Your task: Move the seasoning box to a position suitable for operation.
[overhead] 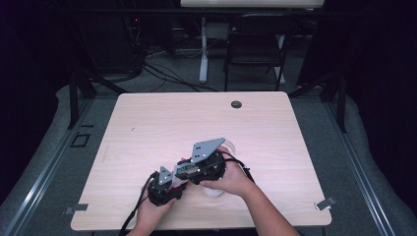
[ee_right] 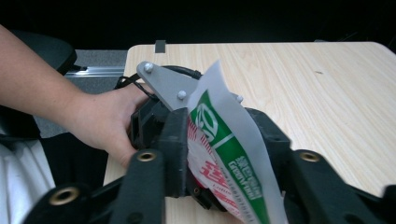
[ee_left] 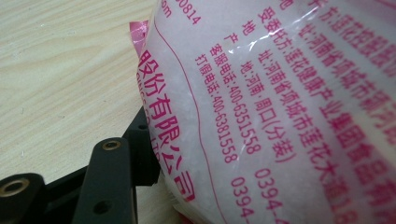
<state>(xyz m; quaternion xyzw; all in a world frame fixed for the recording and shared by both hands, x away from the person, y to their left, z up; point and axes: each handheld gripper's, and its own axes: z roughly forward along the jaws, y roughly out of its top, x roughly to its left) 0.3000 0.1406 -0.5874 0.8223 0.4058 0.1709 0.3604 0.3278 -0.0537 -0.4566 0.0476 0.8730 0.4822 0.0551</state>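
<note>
Two grippers meet near table's [overhead: 147, 118] front edge: left gripper [overhead: 169, 186] fingers and right gripper [overhead: 189, 172] fingers clamp packet [ee_right: 219, 154].

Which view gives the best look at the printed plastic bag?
The left gripper view: the plastic bag is close up, its pink print readable over white contents. The right gripper view shows its green-and-red edge standing between black jaws. The high view has it mostly hidden under both hands, a white patch showing.

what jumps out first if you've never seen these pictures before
A white plastic packet printed with pink Chinese text looms in the left gripper view, beside a black jaw. In the right gripper view its green-and-red edge stands between the right gripper's jaws. From above, both hands crowd together near the wooden table's front edge.
</note>
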